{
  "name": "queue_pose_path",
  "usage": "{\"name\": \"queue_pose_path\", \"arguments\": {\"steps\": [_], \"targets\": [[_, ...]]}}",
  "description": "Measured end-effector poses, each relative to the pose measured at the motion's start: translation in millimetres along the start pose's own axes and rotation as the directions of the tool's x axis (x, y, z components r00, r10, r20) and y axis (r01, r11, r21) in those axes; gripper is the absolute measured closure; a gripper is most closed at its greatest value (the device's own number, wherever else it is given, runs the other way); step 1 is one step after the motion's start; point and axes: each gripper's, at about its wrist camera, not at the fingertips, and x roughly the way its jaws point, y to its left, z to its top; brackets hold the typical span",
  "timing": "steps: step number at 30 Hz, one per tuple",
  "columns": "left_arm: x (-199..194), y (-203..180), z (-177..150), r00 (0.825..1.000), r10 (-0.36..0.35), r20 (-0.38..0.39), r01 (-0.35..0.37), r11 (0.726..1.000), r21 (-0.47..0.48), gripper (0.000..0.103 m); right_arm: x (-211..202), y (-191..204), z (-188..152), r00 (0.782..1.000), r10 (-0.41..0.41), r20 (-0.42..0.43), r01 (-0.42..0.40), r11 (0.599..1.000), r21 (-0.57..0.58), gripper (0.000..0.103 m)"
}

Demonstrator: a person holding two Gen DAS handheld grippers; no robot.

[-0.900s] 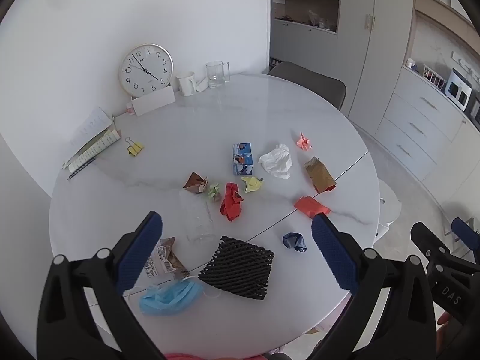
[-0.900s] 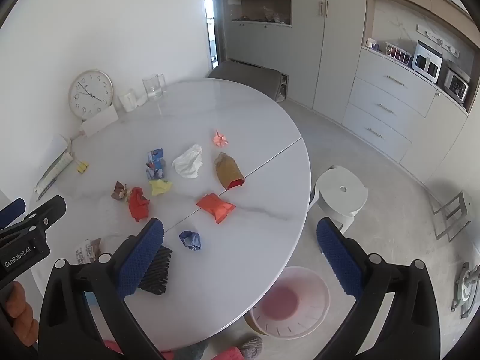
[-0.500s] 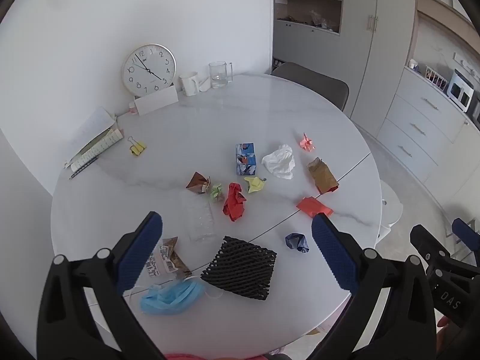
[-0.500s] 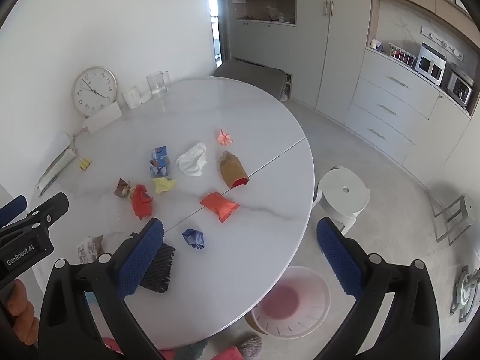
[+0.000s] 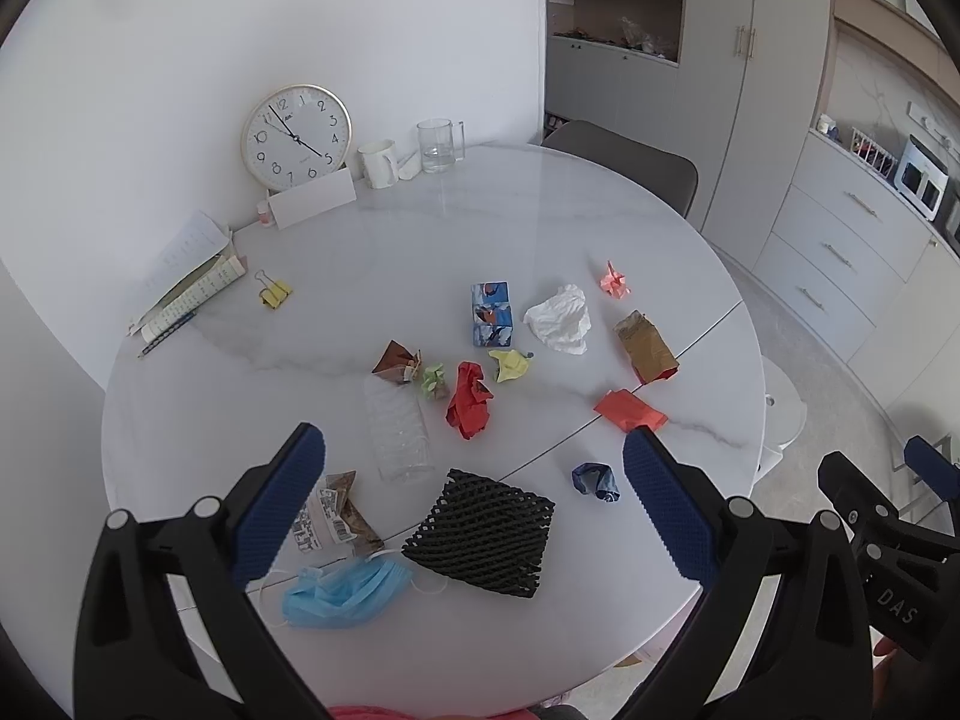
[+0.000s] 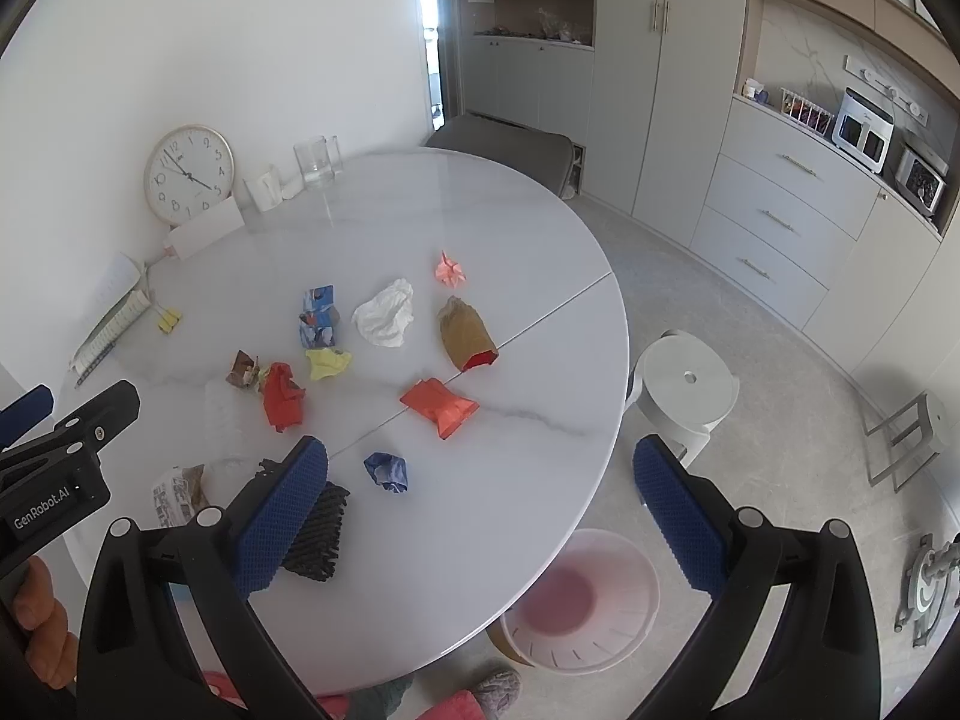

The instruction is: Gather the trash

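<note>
Scattered trash lies on the round white table (image 5: pixel 510 222): a black foam net (image 5: pixel 483 534), a blue face mask (image 5: pixel 342 591), a red crumpled wrapper (image 5: pixel 469 401), a white tissue (image 5: pixel 559 319), a brown bag (image 5: pixel 647 347), a red packet (image 5: pixel 629 411) and a small blue wad (image 5: pixel 594 480). My left gripper (image 5: pixel 474 504) hovers open above the near edge, nothing between its fingers. My right gripper (image 6: pixel 480 510) also stands open, over the table's right edge, empty. A pink-lined white bin (image 6: pixel 579 600) sits on the floor below.
A wall clock (image 5: pixel 296 137), a mug (image 5: pixel 378 163), a glass (image 5: pixel 438 145), papers (image 5: pixel 186 276) and a yellow binder clip (image 5: pixel 275 293) stand at the table's far side. A grey chair (image 5: pixel 624 165) is behind it, a white stool (image 6: pixel 687 387) at the right.
Both views have shifted slightly: the table and trash have slid a little toward the right and downward as the grippers drift. Both jaws stay wide apart.
</note>
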Motion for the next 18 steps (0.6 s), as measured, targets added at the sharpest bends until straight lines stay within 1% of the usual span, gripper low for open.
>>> {"name": "queue_pose_path", "arguments": {"steps": [18], "targets": [[3.3, 2.6, 0.0, 1.000, 0.001, -0.015, -0.001, 1.000, -0.008, 0.008, 4.7, -2.6, -0.9, 1.000, -0.007, -0.011, 0.007, 1.000, -0.003, 0.002]]}}
